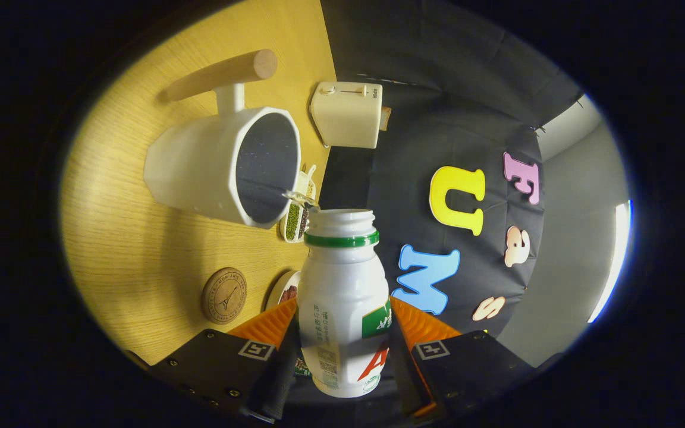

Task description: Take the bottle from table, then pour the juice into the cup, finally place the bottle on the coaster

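Note:
My gripper is shut on a white plastic bottle with a green neck ring and no cap; both fingers press its sides. The whole view is rolled over, so the bottle is tipped toward the cup. Its open mouth sits just beside the rim of a white cup with a dark inside and a wooden handle. A thin clear stream runs from the bottle's mouth into the cup. A round cork coaster lies on the wooden table, beside my fingers and nearer than the cup.
A cream toaster stands at the table's far edge beyond the cup. A small dish of beans lies behind the bottle's mouth. Another small plate peeks out beside the bottle. The black cloth wall hangs behind the table.

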`<state>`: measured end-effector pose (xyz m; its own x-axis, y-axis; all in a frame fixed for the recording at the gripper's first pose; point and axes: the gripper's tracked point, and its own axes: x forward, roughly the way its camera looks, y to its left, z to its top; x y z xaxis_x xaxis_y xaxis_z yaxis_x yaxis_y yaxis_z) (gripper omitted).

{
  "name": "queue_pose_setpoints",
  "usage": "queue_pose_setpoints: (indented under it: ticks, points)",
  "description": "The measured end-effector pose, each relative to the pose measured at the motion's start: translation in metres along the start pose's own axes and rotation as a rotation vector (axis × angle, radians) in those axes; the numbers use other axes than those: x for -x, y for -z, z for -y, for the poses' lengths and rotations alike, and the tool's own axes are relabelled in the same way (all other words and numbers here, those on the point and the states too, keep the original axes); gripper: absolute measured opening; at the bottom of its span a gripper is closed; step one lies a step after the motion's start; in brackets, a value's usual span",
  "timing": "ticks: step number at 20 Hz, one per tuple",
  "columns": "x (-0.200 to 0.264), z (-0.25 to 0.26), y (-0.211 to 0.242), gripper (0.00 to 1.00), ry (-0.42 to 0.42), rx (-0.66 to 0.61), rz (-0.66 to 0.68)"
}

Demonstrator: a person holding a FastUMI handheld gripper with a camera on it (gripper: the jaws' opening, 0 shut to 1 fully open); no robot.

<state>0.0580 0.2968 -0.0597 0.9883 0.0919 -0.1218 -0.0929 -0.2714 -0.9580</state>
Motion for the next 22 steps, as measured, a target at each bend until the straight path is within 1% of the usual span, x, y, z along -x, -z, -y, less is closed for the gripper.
queue_pose_setpoints:
  ticks: [6, 22]
  points:
    - [-0.0006, 0.0060, 0.0002, 0.71, 0.013, 0.032, -0.002]
    - [-0.0009, 0.0062, -0.0011, 0.71, 0.013, 0.079, 0.001]
